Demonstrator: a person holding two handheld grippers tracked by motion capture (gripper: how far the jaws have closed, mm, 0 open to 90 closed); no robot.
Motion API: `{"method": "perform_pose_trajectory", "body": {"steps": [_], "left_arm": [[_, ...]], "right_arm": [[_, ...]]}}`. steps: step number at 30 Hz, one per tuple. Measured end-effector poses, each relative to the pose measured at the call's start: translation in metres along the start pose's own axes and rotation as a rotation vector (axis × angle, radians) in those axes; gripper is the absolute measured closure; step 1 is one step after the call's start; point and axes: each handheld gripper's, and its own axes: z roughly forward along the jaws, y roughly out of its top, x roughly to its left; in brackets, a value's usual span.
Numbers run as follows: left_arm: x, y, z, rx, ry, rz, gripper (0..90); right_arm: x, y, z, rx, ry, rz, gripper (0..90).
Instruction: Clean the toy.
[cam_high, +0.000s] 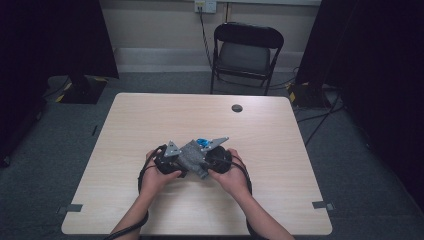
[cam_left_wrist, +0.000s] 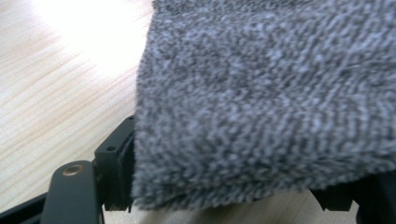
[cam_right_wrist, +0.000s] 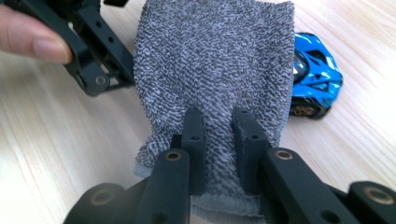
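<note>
- The tabletop (cam_high: 150, 115) carries the work near its front middle, where both hands meet; a small dark round mark (cam_high: 237, 108) lies well apart toward the far edge, and a folding chair (cam_high: 246, 50) stands beyond the tabletop.
- A grey knitted sock (cam_right_wrist: 210, 60) is held between the two grippers, stretched from one to the other just above the wood; in the high view it is seen as a grey bundle (cam_high: 192, 159) between the hands.
- The right gripper (cam_right_wrist: 218, 122) has its fingers clamped together on a pinch of the sock near its hemmed end.
- The left gripper (cam_high: 167, 161) is held at the other end; from its own view the cloth (cam_left_wrist: 261, 93) lies across and between its fingers, which stand fairly wide, and they appear to be pressed on the fabric, though the far finger is mostly hidden.
- A small blue toy car (cam_right_wrist: 315, 77) rests on the tabletop, touching or just beside the sock's edge.
- The step in hand is judged to be the handling of the sock, possibly opening or spreading it near the car.
- The next move would call for both grips to be kept firm while the cloth is drawn taut or lowered, so that the car is not pushed away.
</note>
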Motion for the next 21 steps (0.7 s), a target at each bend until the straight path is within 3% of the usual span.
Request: {"method": "perform_pose_trajectory", "body": {"steps": [5, 9, 21], "left_arm": [[0.0, 0.0, 0.0, 0.004, 0.004, 0.007, 24.5], [0.0, 0.0, 0.0, 0.004, 0.005, 0.006, 24.5], [0.0, 0.0, 0.0, 0.007, 0.007, 0.007, 24.5]], "right_arm": [[-0.004, 0.002, 0.003, 0.046, -0.031, -0.017, 77.1], [-0.014, -0.004, 0.006, 0.039, -0.037, 0.028, 77.0], [-0.032, -0.003, 0.013, 0.045, -0.061, 0.074, 76.9]]}}
